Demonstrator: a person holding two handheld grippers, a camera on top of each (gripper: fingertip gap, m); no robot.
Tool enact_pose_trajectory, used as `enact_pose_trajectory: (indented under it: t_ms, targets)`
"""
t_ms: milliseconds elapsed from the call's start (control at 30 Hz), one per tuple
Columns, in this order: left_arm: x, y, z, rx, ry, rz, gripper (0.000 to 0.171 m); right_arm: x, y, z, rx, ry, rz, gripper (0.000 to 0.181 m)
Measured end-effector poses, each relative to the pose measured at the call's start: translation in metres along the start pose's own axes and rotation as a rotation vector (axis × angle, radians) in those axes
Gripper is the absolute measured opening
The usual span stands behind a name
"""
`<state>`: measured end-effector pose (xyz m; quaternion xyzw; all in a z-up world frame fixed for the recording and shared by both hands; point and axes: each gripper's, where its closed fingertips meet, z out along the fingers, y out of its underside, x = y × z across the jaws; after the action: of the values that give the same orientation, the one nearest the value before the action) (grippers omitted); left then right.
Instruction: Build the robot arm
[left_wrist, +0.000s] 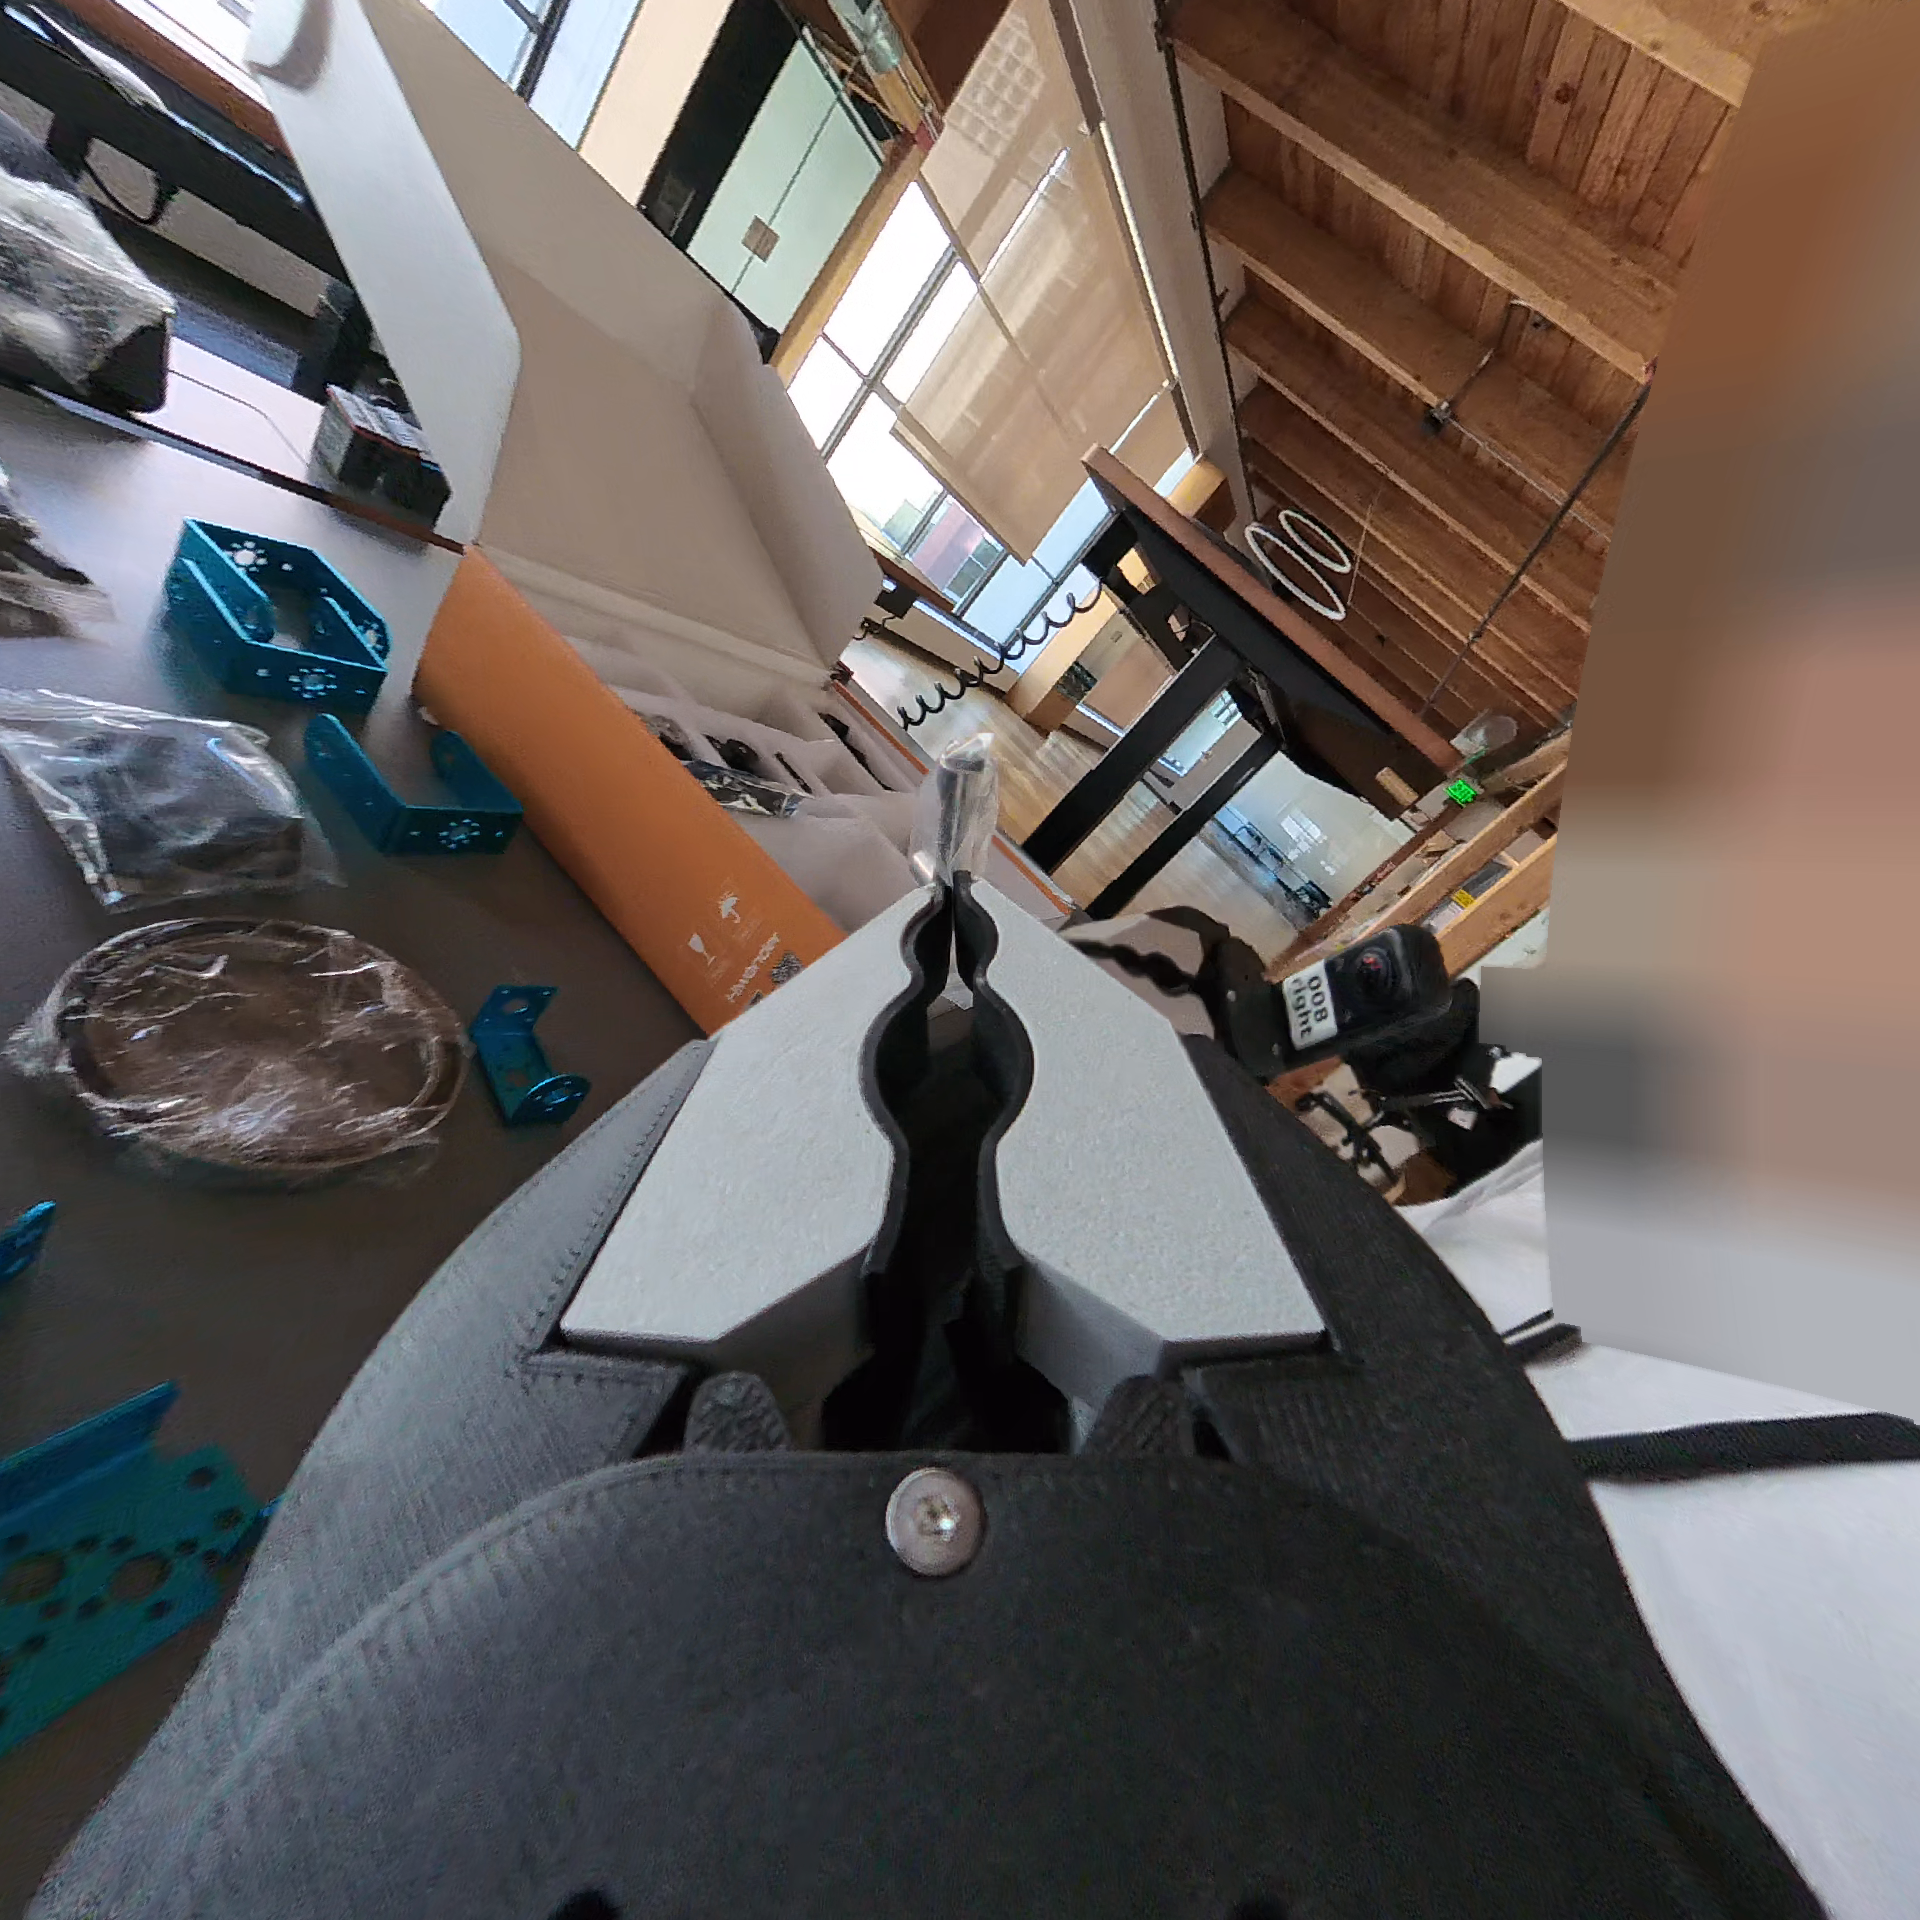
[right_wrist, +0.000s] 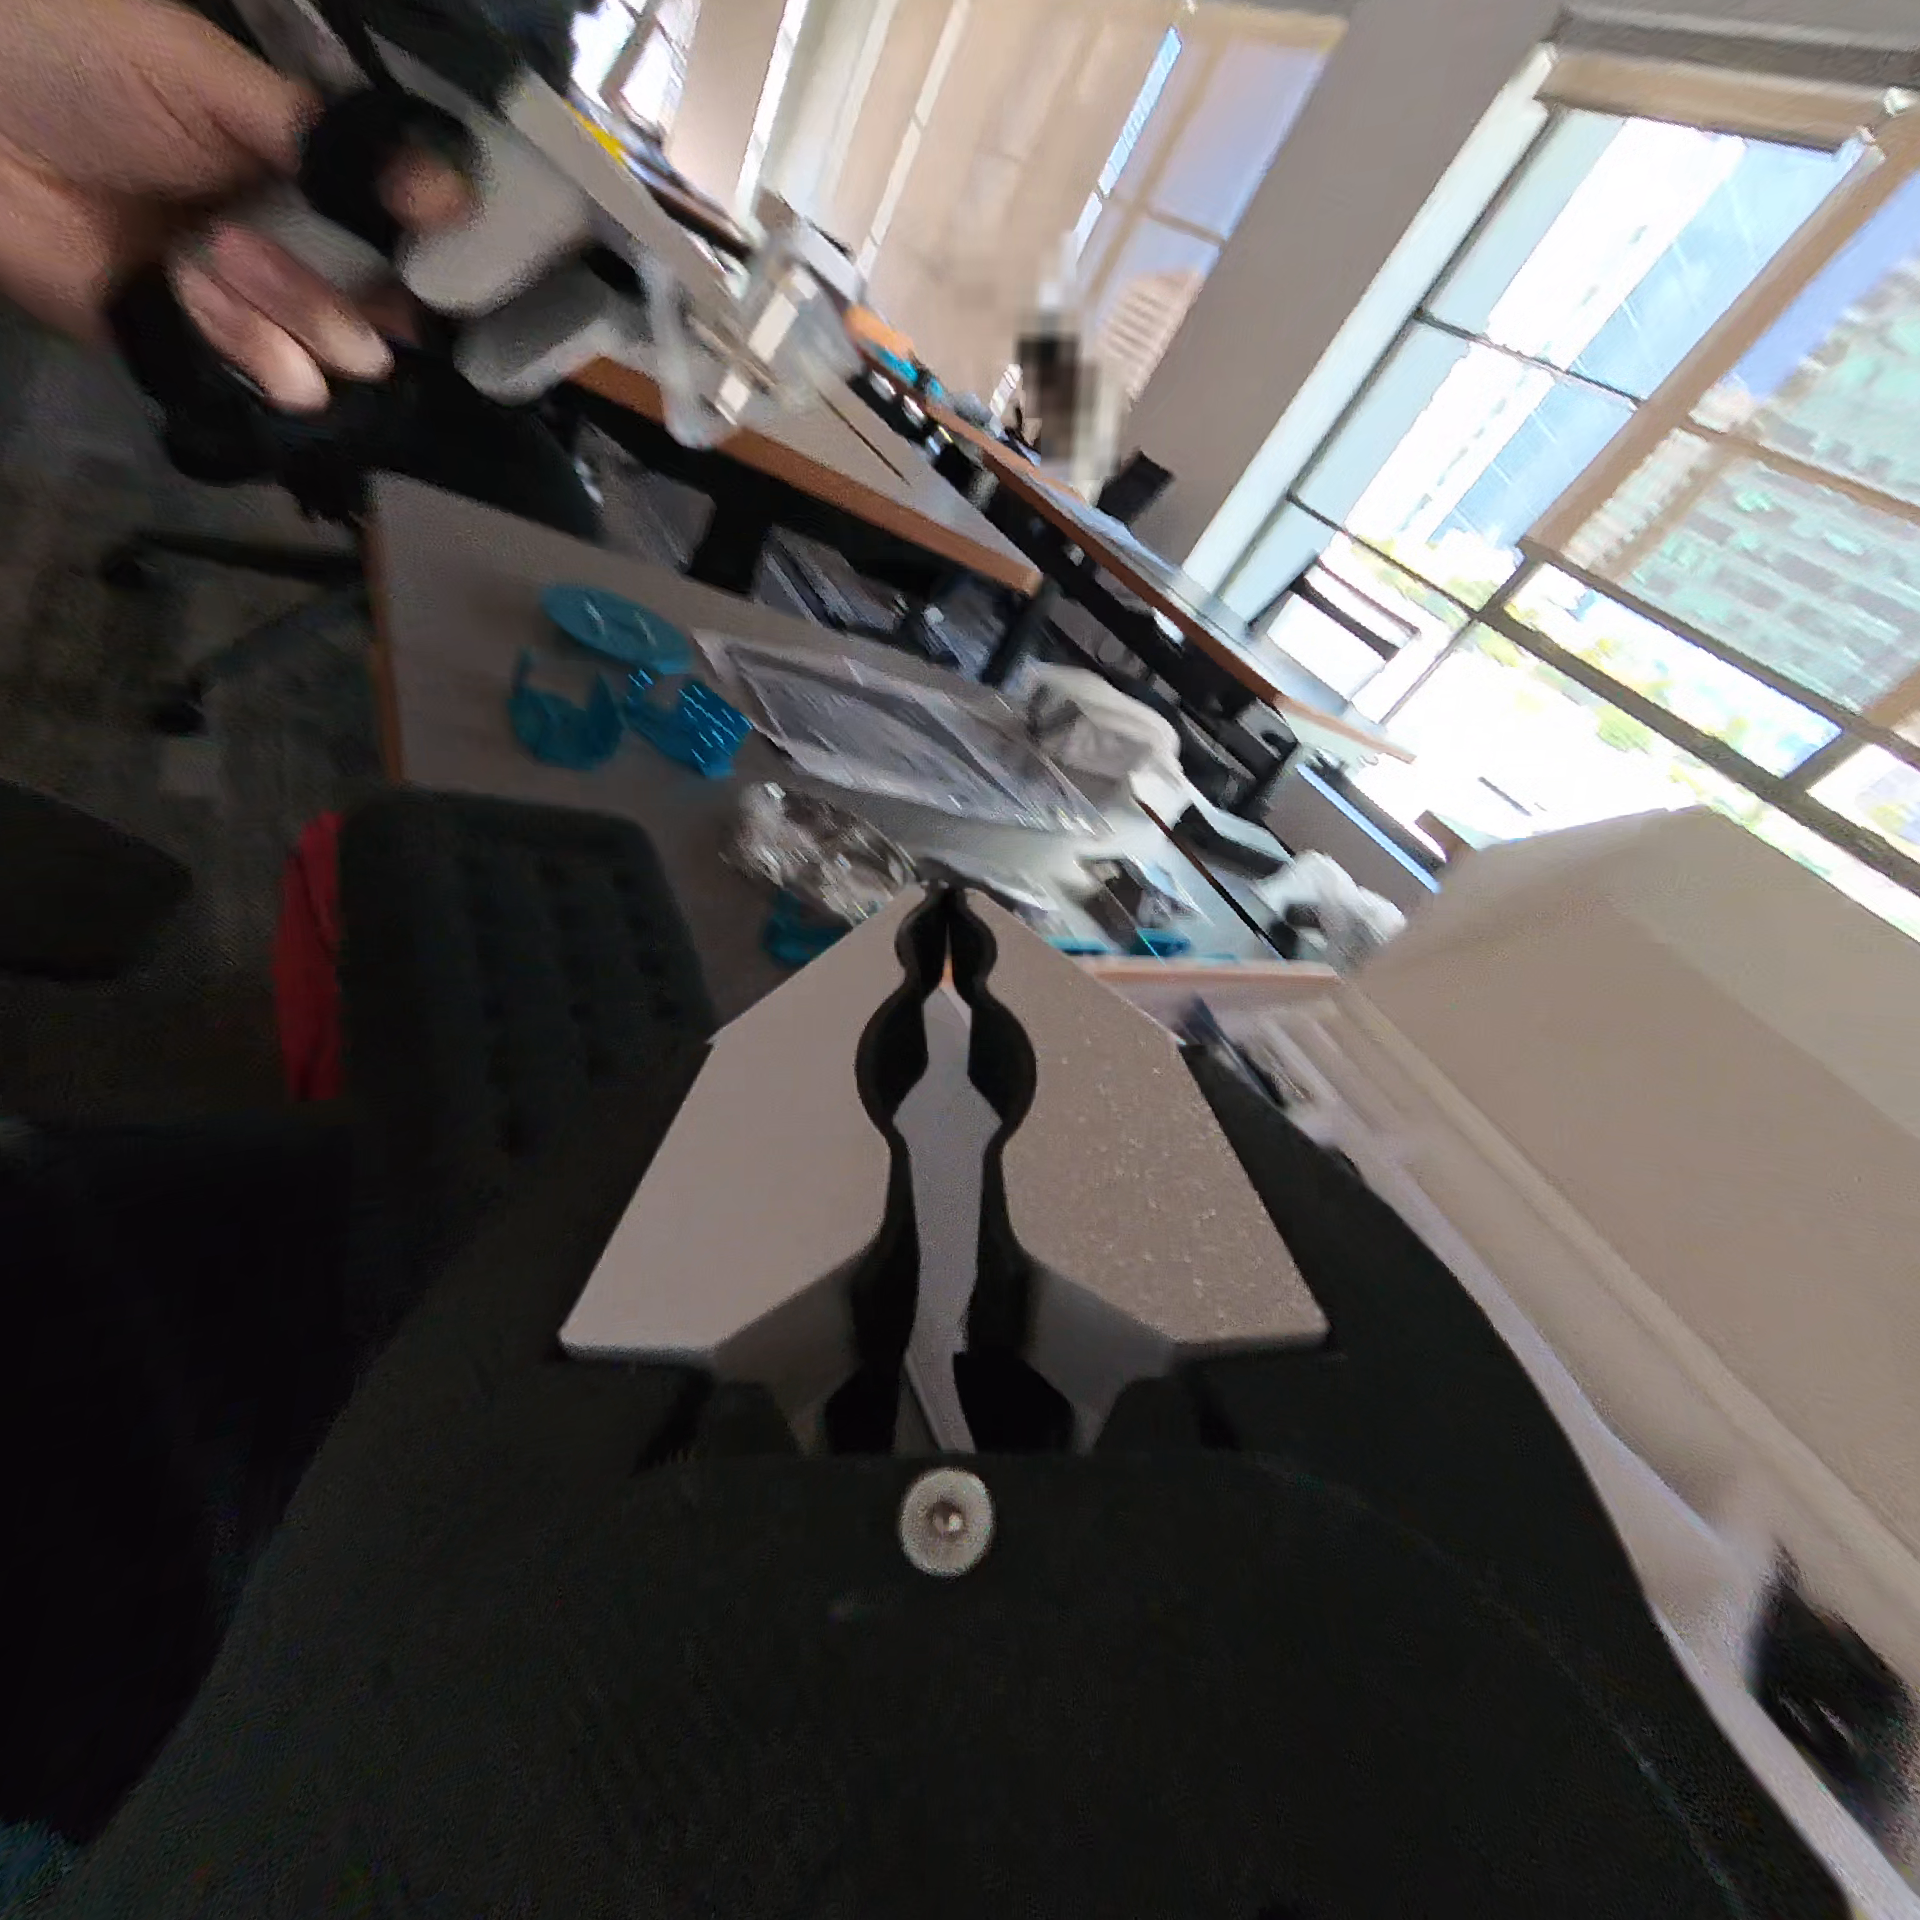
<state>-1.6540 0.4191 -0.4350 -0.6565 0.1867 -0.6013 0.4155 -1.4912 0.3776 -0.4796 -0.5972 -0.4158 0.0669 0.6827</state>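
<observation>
My left gripper (left_wrist: 951, 899) is shut on a small clear plastic bag (left_wrist: 958, 805) with a slim metal piece inside; the bag sticks up past the fingertips, lifted above the table. In the blurred right wrist view a hand (right_wrist: 135, 145) holds the left gripper (right_wrist: 655, 332) at the upper left, with the clear bag (right_wrist: 717, 384) at its tip. My right gripper (right_wrist: 943, 920) is shut, and I see nothing sticking out past its tips. It also shows in the left wrist view (left_wrist: 1101, 935), just right of my left gripper.
On the dark table (left_wrist: 260, 1299) lie several blue metal brackets (left_wrist: 275, 613), a wrapped round disc (left_wrist: 260, 1049) and a bag of dark parts (left_wrist: 166, 800). An open orange box (left_wrist: 582, 769) with a white lid (left_wrist: 623, 436) stands behind. A black chair (right_wrist: 499, 935) is at the left.
</observation>
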Motion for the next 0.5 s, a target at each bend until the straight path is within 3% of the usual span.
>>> enact_pose_trajectory:
  t_ms: [100, 233, 400, 500]
  targets:
    - [-0.011, -0.007, -0.005, -0.008, -0.070, 0.050, 0.000, 0.046, 0.036, -0.036, -0.165, 0.049, -0.036, 0.000]
    - [-0.016, -0.024, -0.003, -0.012, -0.095, 0.092, 0.000, 0.093, 0.068, -0.054, -0.351, -0.021, -0.046, 0.005]
    - [-0.029, -0.045, 0.000, -0.024, -0.145, 0.132, 0.000, 0.127, 0.084, -0.012, -0.398, -0.176, -0.064, 0.027]
    - [-0.035, -0.055, -0.002, -0.009, -0.172, 0.143, 0.000, 0.122, 0.096, 0.031, -0.425, -0.320, -0.054, 0.030]
